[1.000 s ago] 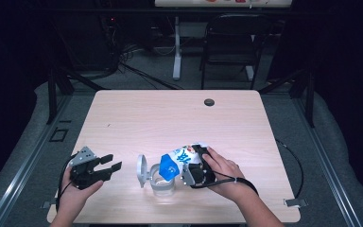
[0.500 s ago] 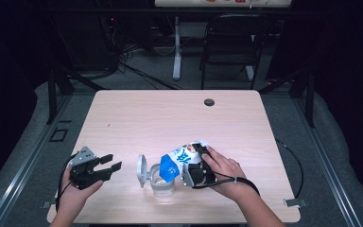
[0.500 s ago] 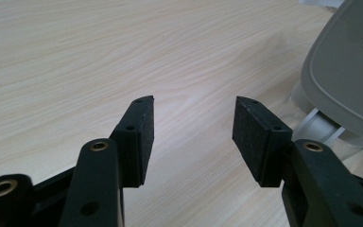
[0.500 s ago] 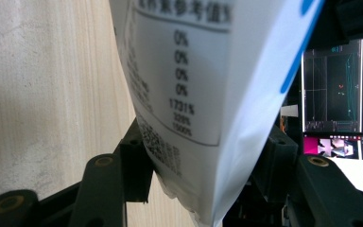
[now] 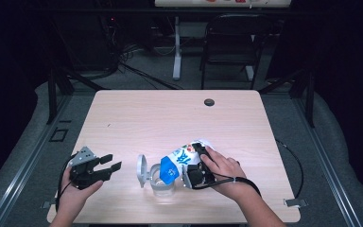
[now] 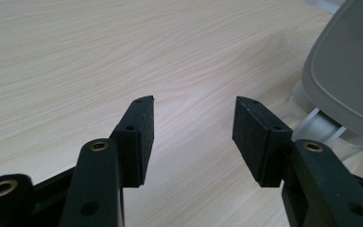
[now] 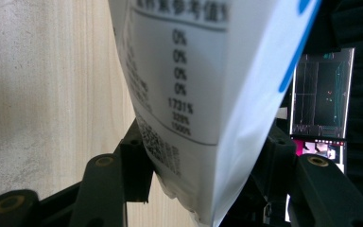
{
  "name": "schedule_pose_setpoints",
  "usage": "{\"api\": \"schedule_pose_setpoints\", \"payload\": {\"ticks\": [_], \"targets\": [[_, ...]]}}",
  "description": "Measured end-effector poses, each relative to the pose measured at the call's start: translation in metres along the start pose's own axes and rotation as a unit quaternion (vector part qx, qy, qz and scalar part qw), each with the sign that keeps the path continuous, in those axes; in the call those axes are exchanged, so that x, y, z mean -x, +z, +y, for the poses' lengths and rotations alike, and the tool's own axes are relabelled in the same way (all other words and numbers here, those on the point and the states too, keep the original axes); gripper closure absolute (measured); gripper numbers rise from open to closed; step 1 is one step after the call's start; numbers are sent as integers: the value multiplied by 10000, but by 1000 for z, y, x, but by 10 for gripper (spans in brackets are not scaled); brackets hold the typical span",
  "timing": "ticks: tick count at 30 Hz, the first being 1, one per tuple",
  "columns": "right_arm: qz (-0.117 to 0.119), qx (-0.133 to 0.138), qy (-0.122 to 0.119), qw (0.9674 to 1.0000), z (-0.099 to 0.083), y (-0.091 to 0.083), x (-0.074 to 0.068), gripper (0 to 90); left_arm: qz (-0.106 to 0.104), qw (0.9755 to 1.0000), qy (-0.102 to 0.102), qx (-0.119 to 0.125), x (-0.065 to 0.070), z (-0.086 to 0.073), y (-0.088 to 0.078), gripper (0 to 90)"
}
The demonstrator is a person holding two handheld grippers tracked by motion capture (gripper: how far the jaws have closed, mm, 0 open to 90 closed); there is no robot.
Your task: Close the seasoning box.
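Hardly anything differs from the frame a second ago: both hands, the bag and the container sit where they sat, and neither pair of jaws has changed its spread.

Near the front edge of the pale wooden table stands the landmark, a small clear plastic container with a grey hinged lid flipped up on its left side. The right gripper, just right of the container, pinches a white and blue plastic pouch printed with characters; the pouch is tilted, its blue end down over the container's mouth and its white end up and to the right. From the right gripper view, the pouch sits between the two black jaws, with a printed table of percentages on its white side, and both pads press against its lower end.

The left gripper rests well to the left of the container, held low over the table with its jaws spread and nothing between them. Seen from the left gripper view, the black pads stand apart over bare wood, and the grey lid rises at the right.
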State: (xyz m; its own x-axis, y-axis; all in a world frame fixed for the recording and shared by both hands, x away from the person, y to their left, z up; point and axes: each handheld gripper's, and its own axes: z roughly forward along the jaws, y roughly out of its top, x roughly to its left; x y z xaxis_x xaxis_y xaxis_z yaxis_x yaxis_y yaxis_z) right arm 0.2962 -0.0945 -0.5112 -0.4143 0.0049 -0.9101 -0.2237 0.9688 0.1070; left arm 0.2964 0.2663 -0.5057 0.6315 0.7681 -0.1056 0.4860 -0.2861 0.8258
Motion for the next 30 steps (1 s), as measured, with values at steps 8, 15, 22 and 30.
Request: {"api": "schedule_pose_setpoints", "payload": {"ticks": [8,15,22,30], "targets": [[-142,-104,-293,9994,2,-2,-1,486,-11,10000,-2,10,0,0,0,498],[-211,-145,-439,9987,3,-2,-2,487,-2,10000,-1,-3,0,0,0,499],[-276,-95,-435,9986,2,-1,-4,489,-13,10000,-2,-1,0,-1,0,498],[-319,-140,-519,9980,2,-2,-4,489,-17,10000,-4,-3,0,-1,1,499]]}}
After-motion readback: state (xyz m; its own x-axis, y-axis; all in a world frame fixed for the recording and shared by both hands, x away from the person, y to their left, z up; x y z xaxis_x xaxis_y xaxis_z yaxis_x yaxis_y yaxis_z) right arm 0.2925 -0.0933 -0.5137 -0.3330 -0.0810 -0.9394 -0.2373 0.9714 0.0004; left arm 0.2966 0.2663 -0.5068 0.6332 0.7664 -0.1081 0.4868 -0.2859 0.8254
